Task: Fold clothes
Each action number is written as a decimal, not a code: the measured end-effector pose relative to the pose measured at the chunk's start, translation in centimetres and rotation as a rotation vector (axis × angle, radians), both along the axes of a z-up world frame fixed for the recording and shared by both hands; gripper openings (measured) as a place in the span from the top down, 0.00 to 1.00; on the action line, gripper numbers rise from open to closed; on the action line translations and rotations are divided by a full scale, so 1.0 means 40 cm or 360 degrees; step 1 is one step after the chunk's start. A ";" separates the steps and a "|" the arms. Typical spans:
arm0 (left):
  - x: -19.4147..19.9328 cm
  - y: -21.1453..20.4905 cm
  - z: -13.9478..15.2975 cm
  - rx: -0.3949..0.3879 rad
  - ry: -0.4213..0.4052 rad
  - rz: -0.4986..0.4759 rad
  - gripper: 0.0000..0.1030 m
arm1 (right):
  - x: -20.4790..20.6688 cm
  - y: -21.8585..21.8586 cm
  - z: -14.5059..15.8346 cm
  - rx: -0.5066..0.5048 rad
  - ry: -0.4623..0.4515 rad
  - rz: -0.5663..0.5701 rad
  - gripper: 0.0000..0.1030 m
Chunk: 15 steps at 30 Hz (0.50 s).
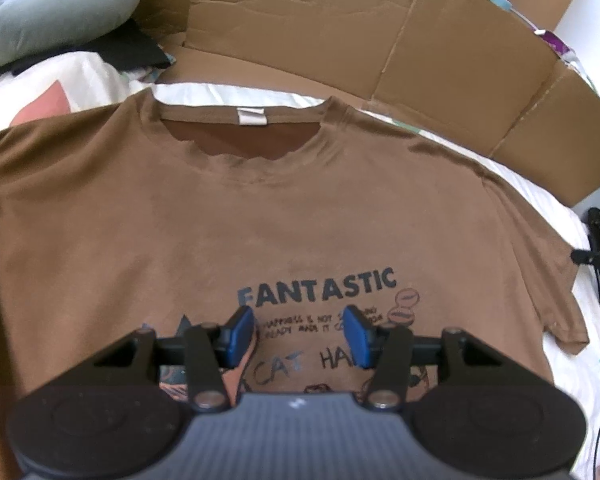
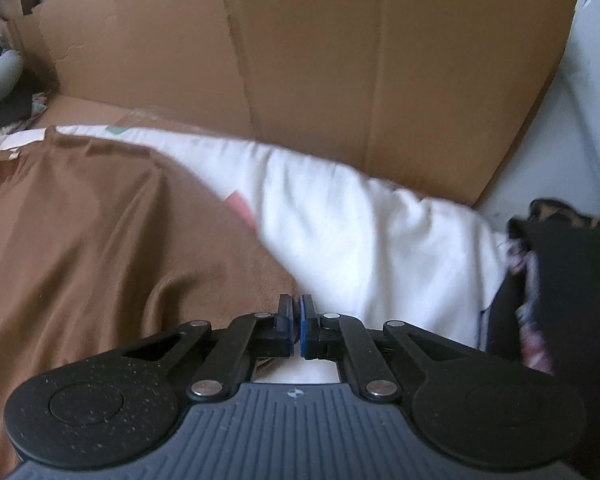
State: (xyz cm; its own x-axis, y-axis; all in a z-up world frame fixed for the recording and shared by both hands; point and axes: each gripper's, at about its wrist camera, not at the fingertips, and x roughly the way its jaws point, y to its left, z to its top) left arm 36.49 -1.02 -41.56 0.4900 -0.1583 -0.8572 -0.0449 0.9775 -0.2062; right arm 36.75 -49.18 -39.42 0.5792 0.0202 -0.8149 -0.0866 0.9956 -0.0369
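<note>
brown printed cotton t-shirt [image 1: 260, 208] flat on white bed sheet [image 2: 360, 232]. right gripper [image 2: 296, 320] jaws pinched on sleeve edge; left gripper [image 1: 300, 336] jaws half open, empty. next: fold sleeve inward.

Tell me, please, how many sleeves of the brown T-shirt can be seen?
1 clearly: the short sleeve at the right edge of the brown T-shirt, lying on the white bedding. The other sleeve is cut off at the left edge of the left wrist view.

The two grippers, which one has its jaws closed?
The right gripper: its blue pads meet at the brown T-shirt's sleeve edge. The left gripper stands open above the print.
</note>
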 end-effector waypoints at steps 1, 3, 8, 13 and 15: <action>0.001 -0.002 0.000 0.0001 0.0000 -0.0001 0.49 | 0.005 -0.005 0.006 -0.0014 -0.0007 -0.0004 0.99; 0.003 -0.005 -0.002 0.0007 0.0000 -0.0007 0.49 | 0.015 -0.015 0.018 -0.0044 -0.0023 -0.0012 0.99; 0.011 -0.012 -0.009 0.0011 0.0001 -0.0015 0.49 | 0.054 -0.039 0.038 -0.0104 -0.0061 -0.0029 0.99; 0.033 -0.026 -0.015 0.0021 -0.0011 -0.0035 0.49 | 0.089 -0.050 0.036 -0.0132 -0.0045 -0.0022 0.99; 0.044 -0.032 -0.016 0.0024 -0.0019 -0.0045 0.49 | 0.099 -0.049 0.030 -0.0154 -0.0032 -0.0011 0.99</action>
